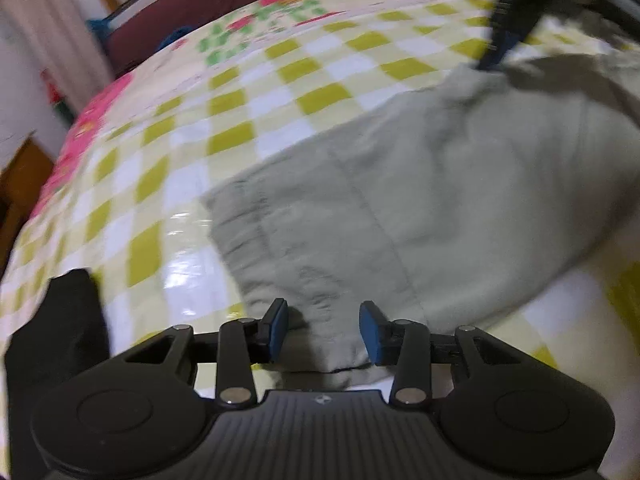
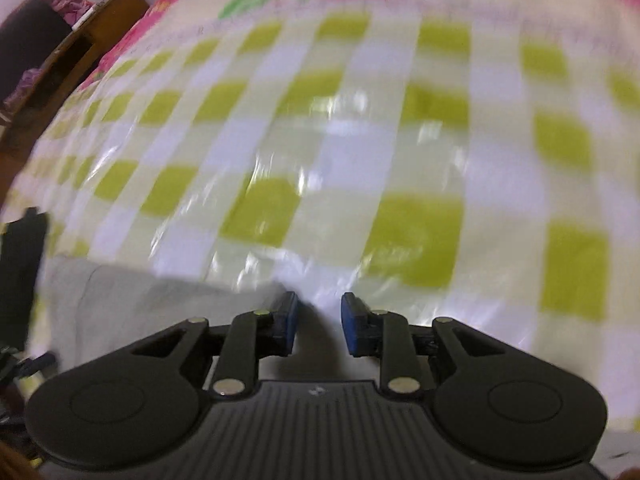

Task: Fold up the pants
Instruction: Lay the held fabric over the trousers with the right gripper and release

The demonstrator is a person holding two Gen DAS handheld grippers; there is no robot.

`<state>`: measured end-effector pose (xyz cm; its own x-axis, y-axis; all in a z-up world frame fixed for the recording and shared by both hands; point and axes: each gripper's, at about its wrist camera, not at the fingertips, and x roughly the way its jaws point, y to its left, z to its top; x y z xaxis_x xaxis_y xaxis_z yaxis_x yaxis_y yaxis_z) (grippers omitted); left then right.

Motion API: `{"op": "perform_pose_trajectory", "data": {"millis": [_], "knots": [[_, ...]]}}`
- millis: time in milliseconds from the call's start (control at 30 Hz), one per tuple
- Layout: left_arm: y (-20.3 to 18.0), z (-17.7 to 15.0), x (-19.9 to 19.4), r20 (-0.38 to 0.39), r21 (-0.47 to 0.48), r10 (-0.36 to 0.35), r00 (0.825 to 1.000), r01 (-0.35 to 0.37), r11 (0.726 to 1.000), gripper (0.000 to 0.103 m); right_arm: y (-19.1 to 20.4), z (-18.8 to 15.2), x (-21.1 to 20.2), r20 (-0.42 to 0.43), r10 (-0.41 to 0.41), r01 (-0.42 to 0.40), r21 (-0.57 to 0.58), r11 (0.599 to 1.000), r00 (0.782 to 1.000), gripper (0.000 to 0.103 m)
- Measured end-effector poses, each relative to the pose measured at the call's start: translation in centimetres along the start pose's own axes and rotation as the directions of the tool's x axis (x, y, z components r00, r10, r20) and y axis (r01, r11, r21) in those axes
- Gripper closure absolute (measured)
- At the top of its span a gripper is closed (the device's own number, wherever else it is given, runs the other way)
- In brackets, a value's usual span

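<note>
Lying rumpled across the lower centre and right of the left wrist view, the pale grey-green soft cotton pants (image 1: 400,208) rest on a glossy checked yellow-green and white plastic sheet (image 1: 192,168). The left gripper (image 1: 324,330) hovers over the gathered waistband, jaws partly open, gripping nothing. The right gripper (image 2: 319,322) shows narrowly parted, empty jaws over blurred sheet.

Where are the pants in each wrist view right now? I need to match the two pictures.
Left wrist: the pants fill the centre and right, their gathered end lying between the open left tool's pads.
Right wrist: only a pale strip of the pants shows at lower left, beside the open right tool.
Shared landmark: the green-and-white checked cover beneath them.
</note>
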<state>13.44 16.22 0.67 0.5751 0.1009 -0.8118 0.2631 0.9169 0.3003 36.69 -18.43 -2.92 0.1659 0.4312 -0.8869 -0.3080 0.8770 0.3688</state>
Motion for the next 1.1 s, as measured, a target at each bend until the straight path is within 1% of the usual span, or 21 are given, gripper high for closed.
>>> {"op": "perform_pose_trajectory", "data": {"millis": [67,133,167,233,300,367,433,500,567,600,633,667,733,800,833,867,900,933,1000,1033,1100], "knots": [[-0.1,1.3,-0.5,0.004,-0.039,0.064,0.998,-0.063,0.997,0.049,0.1,-0.6,-0.6,-0.046,0.081,-0.082,-0.029,0.996,0.996,0.077],[-0.7,2.9,-0.8,0.032,-0.06,0.105,0.994,-0.103,0.993,0.049,0.1,-1.3,-1.3,-0.101,0.182,-0.185,-0.024,0.982,0.978,0.077],[-1.2,3.8,-0.7,0.049,-0.059,0.106,0.993,-0.103,0.993,0.049,0.1,-1.6,-1.7,-0.12,0.229,-0.234,-0.026,0.972,0.966,0.077],[-2.3,5.3,0.0,0.073,-0.042,0.082,0.994,-0.079,0.996,0.048,0.5,-1.9,-1.9,-0.146,0.284,-0.293,-0.041,0.955,0.947,0.077],[-3.7,6.6,1.0,0.086,-0.008,0.044,0.995,-0.044,0.999,0.048,0.5,-1.8,-1.0,-0.172,0.309,-0.32,-0.044,0.946,0.935,0.077],[-4.8,7.5,1.7,0.098,0.035,0.022,0.995,-0.026,0.999,0.048,0.4,-2.1,-0.5,-0.188,0.296,-0.312,-0.061,0.948,0.937,0.077],[-5.5,8.1,2.1,0.109,0.062,0.012,0.994,-0.019,0.998,0.047,0.2,-2.0,-0.4,-0.167,0.276,-0.292,-0.075,0.954,0.946,0.077],[-5.6,8.3,2.5,0.101,0.068,0.002,0.995,-0.009,0.998,0.047,-0.1,-1.5,-1.4,-0.125,0.291,-0.301,-0.071,0.951,0.949,0.077],[-5.5,8.2,3.1,0.076,0.057,-0.007,0.997,0.003,0.998,0.047,-0.8,-0.7,-2.5,-0.059,0.288,-0.292,-0.069,0.954,0.956,0.076],[-5.5,8.2,3.3,0.068,0.05,-0.009,0.998,0.006,0.999,0.047,-1.3,-0.1,-3.0,-0.025,0.279,-0.28,-0.063,0.958,0.96,0.075],[-5.4,8.2,3.5,0.065,0.043,-0.011,0.998,0.008,0.999,0.047,-1.7,0.6,-3.1,-0.005,0.274,-0.273,-0.057,0.96,0.962,0.07],[-5.5,8.2,3.4,0.07,0.038,-0.009,0.997,0.006,0.999,0.047,-2.1,1.1,-2.9,-0.002,0.259,-0.259,-0.052,0.965,0.966,0.067],[-5.7,8.7,3.3,0.093,0.029,-0.017,0.996,0.014,0.999,0.047,-2.6,1.8,-1.7,-0.024,0.231,-0.232,-0.047,0.972,0.973,0.067],[-6.2,8.9,3.8,0.086,0.029,-0.032,0.996,0.029,0.999,0.045,-2.4,1.5,-0.5,-0.044,0.2,-0.203,-0.073,0.977,0.979,0.067],[-6.5,8.7,4.2,0.075,0.036,-0.031,0.997,0.028,0.999,0.045,-2.2,1.1,0.3,-0.056,0.13,-0.136,-0.106,0.985,0.99,0.073],[-7.0,8.5,4.7,0.058,0.051,-0.024,0.998,0.021,0.998,0.045,-2.0,0.6,0.8,-0.049,0.076,-0.082,-0.136,0.987,0.996,0.082],[-7.2,8.2,4.9,0.057,0.065,-0.015,0.998,0.012,0.998,0.044,-1.9,0.3,0.8,-0.026,0.048,-0.052,-0.157,0.986,0.998,0.085],[-7.4,8.0,4.9,0.066,0.08,-0.007,0.998,0.002,0.997,0.043,-1.9,0.2,0.5,-0.003,0.036,-0.035,-0.154,0.987,0.999,0.085],[-7.6,8.1,4.7,0.075,0.089,-0.001,0.997,-0.005,0.996,0.043,-2.3,-0.3,-1.1,0.076,-0.012,0.02,-0.097,0.995,0.997,0.076],[-7.6,8.2,4.7,0.078,0.083,-0.002,0.997,-0.004,0.997,0.043,-2.4,-0.9,-2.3,0.135,-0.036,0.044,-0.051,0.998,0.99,0.076],[-7.8,8.6,4.4,0.088,0.076,-0.005,0.996,-0.002,0.997,0.043,-2.7,-2.7,-4.5,0.212,-0.036,0.031,0.024,0.999,0.977,0.076]]}}
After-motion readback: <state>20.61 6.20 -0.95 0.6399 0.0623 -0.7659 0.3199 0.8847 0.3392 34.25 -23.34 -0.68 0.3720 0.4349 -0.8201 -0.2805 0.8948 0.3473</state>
